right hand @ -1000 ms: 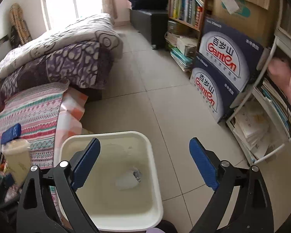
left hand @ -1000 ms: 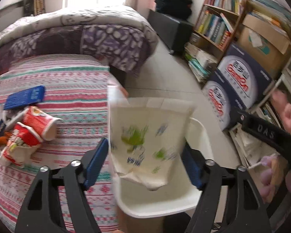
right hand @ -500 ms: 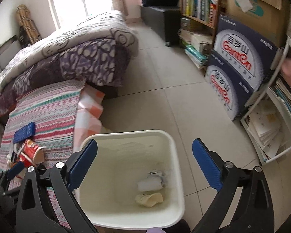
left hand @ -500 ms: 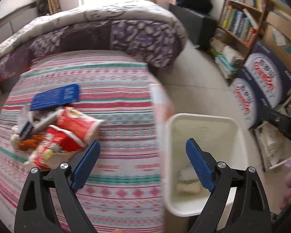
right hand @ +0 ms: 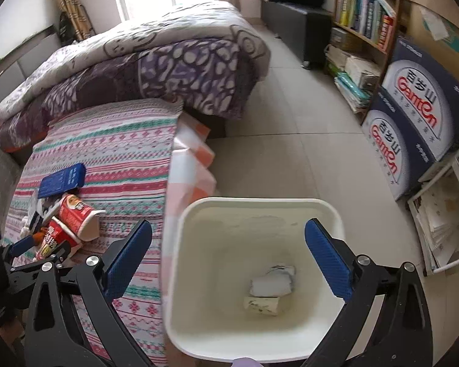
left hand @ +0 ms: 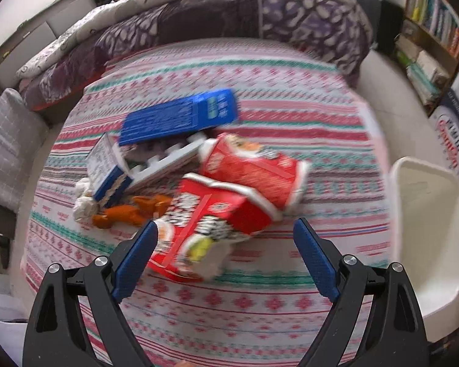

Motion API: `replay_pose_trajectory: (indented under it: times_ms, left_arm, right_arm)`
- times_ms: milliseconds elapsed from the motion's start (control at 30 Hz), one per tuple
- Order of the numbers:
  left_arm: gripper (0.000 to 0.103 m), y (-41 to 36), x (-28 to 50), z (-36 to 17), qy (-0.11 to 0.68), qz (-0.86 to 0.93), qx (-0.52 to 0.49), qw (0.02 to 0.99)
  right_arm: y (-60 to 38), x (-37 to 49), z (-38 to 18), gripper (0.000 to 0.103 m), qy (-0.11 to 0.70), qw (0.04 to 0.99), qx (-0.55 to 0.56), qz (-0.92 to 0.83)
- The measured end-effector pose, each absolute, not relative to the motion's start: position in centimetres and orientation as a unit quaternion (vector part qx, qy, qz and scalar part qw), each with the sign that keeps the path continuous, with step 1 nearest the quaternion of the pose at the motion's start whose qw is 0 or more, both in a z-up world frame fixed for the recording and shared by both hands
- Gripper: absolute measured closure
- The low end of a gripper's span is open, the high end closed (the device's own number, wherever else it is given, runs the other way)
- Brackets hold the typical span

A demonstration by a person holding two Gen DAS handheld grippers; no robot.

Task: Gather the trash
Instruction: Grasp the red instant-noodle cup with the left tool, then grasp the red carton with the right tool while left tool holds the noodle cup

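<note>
Your left gripper [left hand: 223, 260] is spread wide and empty over the striped bedspread [left hand: 260, 312], its jaws having just been opening with nothing between them, and the trash pile sits right ahead. Nearest is the crumpled red snack bag [left hand: 211, 214], already partly between the blue pads, so that looks like your next pick. Come straight down on it, centre the bag between the pads, and close on its bulk, not on a loose flap, or it may slip out as you lift. Behind it lie the red paper cup [left hand: 254, 168] on its side, an open blue-and-white carton [left hand: 113, 168], a flat blue box [left hand: 180, 116], a white tissue wad [left hand: 82, 205] and some orange scraps [left hand: 128, 211]; take care not to drag those along.

Moving right, your right gripper [right hand: 229, 257] is also wide open and holds nothing, its jaws having just been opening, and it hangs above the white bin [right hand: 330, 211] on the floor just beside the bed. Inside the bin, two crumpled pale wrappers [right hand: 269, 290] lie together on the bottom; the rest of it is bare.
</note>
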State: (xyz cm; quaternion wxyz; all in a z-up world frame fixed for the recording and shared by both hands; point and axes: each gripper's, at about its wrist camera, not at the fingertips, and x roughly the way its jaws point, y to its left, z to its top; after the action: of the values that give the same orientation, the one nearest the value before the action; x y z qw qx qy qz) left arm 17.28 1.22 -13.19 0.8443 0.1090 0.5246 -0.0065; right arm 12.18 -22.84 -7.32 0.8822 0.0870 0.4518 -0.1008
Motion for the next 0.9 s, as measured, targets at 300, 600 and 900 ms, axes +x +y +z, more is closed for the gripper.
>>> replay_pose_trajectory:
  times_ms: [300,600,900]
  left_arm:
    - [0.046,4.0,17.8,-15.4,0.543,-0.010,0.126,0.830]
    - [0.057,6.0,17.3,-13.6,0.530,-0.046,0.070,0.844]
    - [0.058,9.6,16.1,-9.9,0.498,-0.037,0.012,0.866]
  right_arm:
    - [-17.4,14.4,-8.6,0.007,0.465,0.883,0.040,-0.051]
    - [-14.1,15.8,-9.6,0.007,0.474,0.880,0.032,-0.016]
    - [-9.6,17.0,-10.0,0.007,0.459,0.888,-0.008,0.024]
